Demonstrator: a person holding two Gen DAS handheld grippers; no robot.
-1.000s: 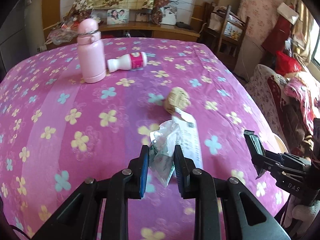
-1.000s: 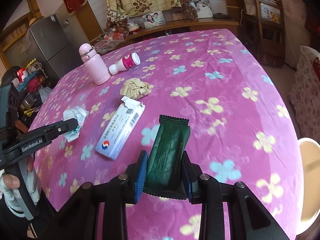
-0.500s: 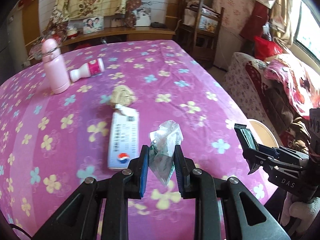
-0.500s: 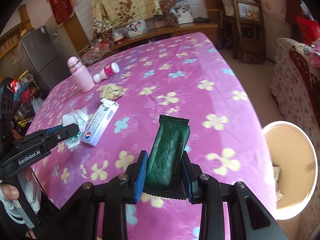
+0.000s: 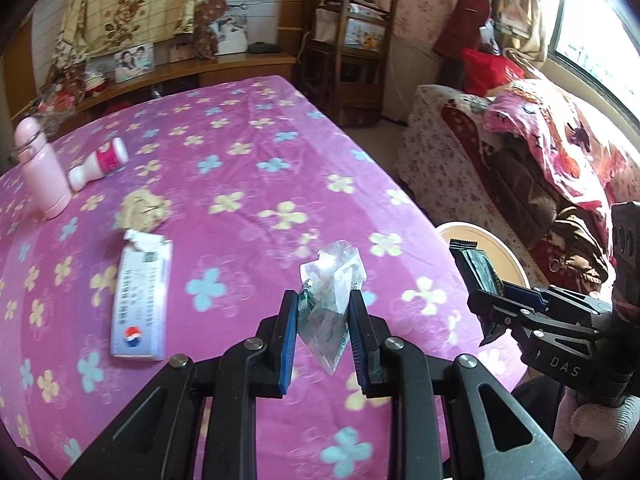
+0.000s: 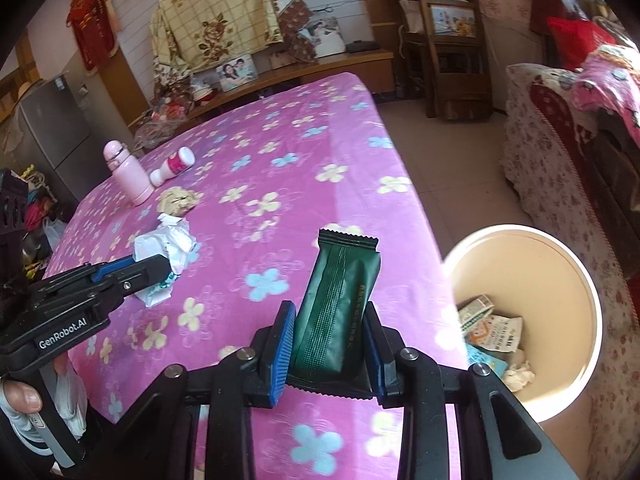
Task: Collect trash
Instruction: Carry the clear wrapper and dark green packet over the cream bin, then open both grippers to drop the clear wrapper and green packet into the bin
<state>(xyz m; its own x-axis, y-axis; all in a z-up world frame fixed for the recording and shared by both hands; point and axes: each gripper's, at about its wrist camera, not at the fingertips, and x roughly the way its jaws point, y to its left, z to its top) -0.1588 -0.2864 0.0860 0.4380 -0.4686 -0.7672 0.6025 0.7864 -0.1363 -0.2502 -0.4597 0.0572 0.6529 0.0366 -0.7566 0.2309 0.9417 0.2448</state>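
My left tool [image 5: 323, 316] clamps a crumpled plastic wrapper [image 5: 332, 292] and my right tool [image 6: 329, 342] a green packet [image 6: 336, 312], both angled toward the bin [image 6: 576, 280] right of the worktop [image 6: 280, 152] for dropping.

1. Tablecloth [image 5: 248, 152]: magenta, with yellow and blue flowers.
2. Snack wrapper [image 6: 336, 304]: dark green.
3. Flask [image 5: 42, 168]: pale pink.
4. Bin [image 6: 576, 280]: cream.
5. Carton [image 5: 140, 300]: white, red-blue logo.
6. Gripper pads [image 5: 289, 336]: blue.

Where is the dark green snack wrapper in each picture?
Left wrist view: the green wrapper is at the right edge, clamped in the right gripper.
Right wrist view: it stands bottom centre.
Shared landmark: the cream trash bin, just beyond the wrapper in both.
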